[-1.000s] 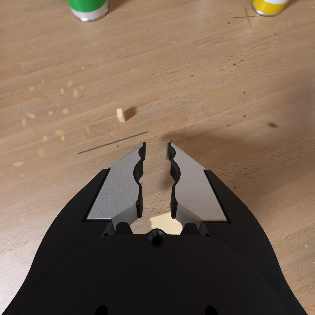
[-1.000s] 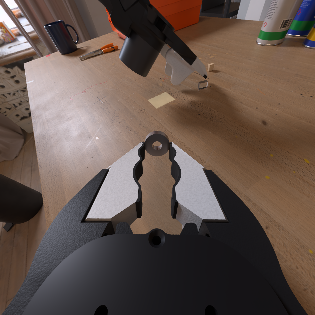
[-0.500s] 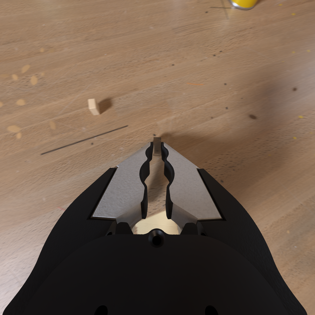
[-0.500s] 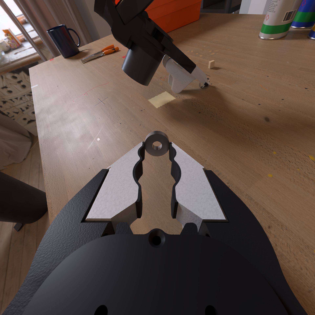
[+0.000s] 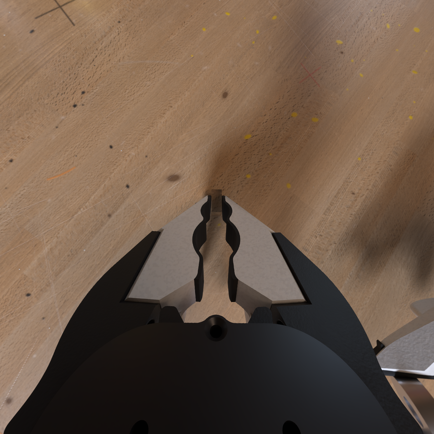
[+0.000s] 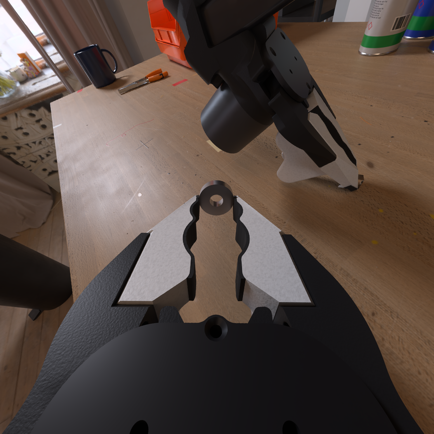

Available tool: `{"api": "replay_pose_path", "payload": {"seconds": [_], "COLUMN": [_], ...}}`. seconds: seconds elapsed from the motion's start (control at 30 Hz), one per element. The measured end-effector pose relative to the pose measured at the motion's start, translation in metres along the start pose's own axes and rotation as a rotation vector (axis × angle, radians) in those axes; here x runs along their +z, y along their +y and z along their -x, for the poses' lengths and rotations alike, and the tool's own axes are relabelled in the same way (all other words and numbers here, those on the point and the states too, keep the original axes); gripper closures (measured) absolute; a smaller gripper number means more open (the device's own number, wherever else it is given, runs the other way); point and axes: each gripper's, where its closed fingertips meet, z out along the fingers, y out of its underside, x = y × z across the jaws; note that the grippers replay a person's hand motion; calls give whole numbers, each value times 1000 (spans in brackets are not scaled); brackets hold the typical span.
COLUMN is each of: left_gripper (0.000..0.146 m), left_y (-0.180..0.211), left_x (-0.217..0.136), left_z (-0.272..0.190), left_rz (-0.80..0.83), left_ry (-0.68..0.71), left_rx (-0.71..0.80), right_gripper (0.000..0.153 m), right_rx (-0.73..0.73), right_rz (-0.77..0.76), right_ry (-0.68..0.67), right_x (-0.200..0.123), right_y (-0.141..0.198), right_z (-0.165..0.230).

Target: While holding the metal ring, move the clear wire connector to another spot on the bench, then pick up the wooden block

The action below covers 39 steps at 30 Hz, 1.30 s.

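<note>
Right gripper [image 6: 216,199]: yours is clamped on the metal ring [image 6: 215,202], pinched at the fingertips, its hole facing the camera, above the bench [image 6: 117,187].
Left gripper [image 5: 216,198]: narrowed onto the clear wire connector [image 5: 216,202], which sits between the tips, low over the bench; whether it touches the wood you cannot tell.
Wooden block: not visible in either view.
Writing: the green-banded spray can [image 6: 385,28] carries a barcode and fine print; a blue can [image 6: 422,21] stands beside it.
Containers: a dark mug [image 6: 95,65] and an orange bin [image 6: 169,35] stand at the far end; their contents are hidden.
Tool: an orange-handled chisel [image 6: 143,81] lies near the mug.
</note>
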Motion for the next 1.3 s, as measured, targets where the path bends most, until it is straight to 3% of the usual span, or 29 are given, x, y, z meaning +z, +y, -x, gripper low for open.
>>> {"api": "replay_pose_path", "payload": {"seconds": [0.17, 0.3, 0.37, 0.5, 0.57, 0.73, 1.3], "left_gripper": [122, 115, 114, 113, 113, 116, 128], "left_y": [-3, -14, -16, 5, 22, 43, 52], "left_x": [0, -20, -35, -71, -80, -78, -66], "left_z": [-4, 29, 65, 159, 188, 207, 224], "left_rz": [3, -83, -138, -214, -218, -193, -113], "left_ry": [31, -42, -137, -458, -530, -514, -524], "left_rx": [-33, -107, -185, -353, -421, -480, -485], "right_gripper": [125, 125, 125, 125, 125, 125, 125], "right_rx": [7, 12, 15, 19, 21, 33, 72], "right_rz": [-7, -12, -13, -15, -14, -5, -35], "right_ry": [-7, -11, -13, -15, -16, -20, -38], "right_x": [-1, -1, -1, -2, -2, -1, -4], "right_y": [-1, -1, -2, -2, -2, -1, -4], "right_z": [0, 0, 0, 0, 0, -1, -3]}}
